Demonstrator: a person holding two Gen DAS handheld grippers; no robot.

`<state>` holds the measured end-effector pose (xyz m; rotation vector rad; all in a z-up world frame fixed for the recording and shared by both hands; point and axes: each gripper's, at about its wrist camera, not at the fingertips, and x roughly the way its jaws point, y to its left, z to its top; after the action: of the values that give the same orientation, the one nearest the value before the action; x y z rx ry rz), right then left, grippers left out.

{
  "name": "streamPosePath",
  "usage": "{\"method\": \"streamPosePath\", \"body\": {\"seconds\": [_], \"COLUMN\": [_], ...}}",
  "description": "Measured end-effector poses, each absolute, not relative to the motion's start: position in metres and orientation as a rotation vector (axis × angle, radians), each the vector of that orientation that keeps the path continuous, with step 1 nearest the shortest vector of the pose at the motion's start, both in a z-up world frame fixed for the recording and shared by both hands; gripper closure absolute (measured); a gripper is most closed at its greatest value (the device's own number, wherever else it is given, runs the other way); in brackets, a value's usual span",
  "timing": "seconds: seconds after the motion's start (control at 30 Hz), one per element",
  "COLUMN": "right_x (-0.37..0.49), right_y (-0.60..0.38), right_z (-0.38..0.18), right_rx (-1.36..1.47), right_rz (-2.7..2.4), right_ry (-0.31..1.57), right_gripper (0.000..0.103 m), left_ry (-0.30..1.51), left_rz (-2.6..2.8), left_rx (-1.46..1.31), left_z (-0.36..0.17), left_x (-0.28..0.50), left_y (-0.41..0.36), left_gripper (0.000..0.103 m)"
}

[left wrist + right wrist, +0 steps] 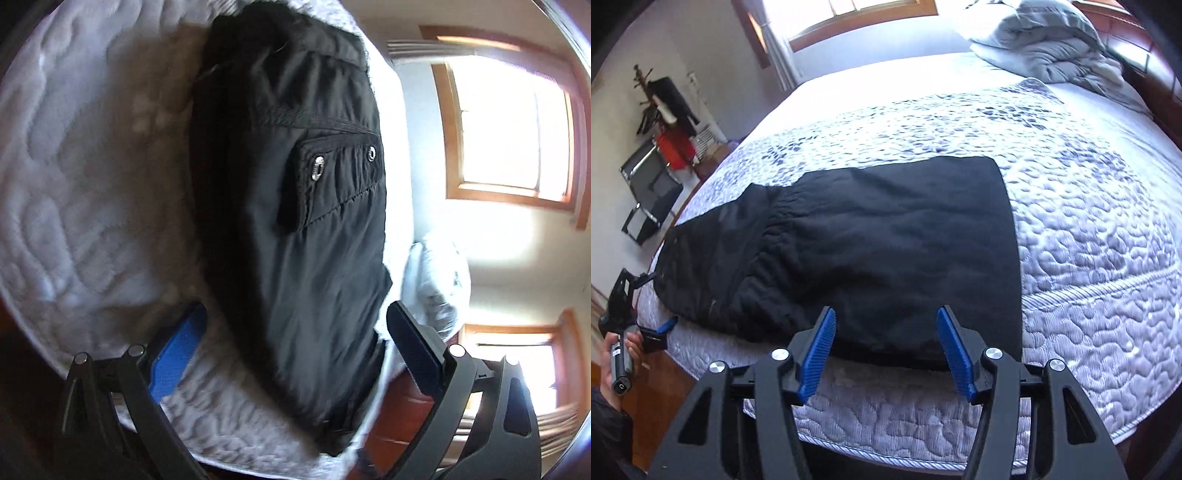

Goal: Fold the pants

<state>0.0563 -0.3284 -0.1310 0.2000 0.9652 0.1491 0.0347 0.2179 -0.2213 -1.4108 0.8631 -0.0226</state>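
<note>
Black pants (871,236) lie folded flat on the quilted bed cover (1089,229), with the leg part laid over the waist end. In the left wrist view the pants (291,229) show a flapped pocket with two metal snaps (317,167). My left gripper (295,325) is open and empty, its blue fingers either side of the pants' near end, just above the bed's edge. It also shows in the right wrist view (653,332) at the far left, held in a hand. My right gripper (885,328) is open and empty over the pants' near edge.
A crumpled grey duvet and pillow (1045,40) lie at the head of the bed, by a wooden headboard. A black chair (650,192) and a coat stand (661,107) are on the floor at left. Windows (509,125) are on the wall.
</note>
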Motion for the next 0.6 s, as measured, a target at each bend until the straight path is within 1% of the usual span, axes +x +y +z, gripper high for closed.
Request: {"method": "streamPosePath", "body": {"seconds": [0.3, 0.5, 0.6], "right_x": [0.057, 0.059, 0.06], "right_y": [-0.314, -0.303, -0.3], "right_z": [-0.137, -0.14, -0.141], "right_rx": [0.148, 0.108, 0.099], "right_rz": [0.168, 0.179, 0.183], "right_ry": [0.983, 0.999, 1.009], "right_gripper": [0.045, 0.045, 0.045], "left_ry": [0.823, 0.744, 0.73], "left_rz": [-0.038, -0.041, -0.027], "left_rx": [-1.466, -1.588, -1.6], "left_z": [-0.234, -0.24, -0.244], "left_x": [0.051, 0.052, 0.055], "left_y": [0.21, 0.215, 0.215], "left_gripper": [0.007, 0.007, 0.007]}}
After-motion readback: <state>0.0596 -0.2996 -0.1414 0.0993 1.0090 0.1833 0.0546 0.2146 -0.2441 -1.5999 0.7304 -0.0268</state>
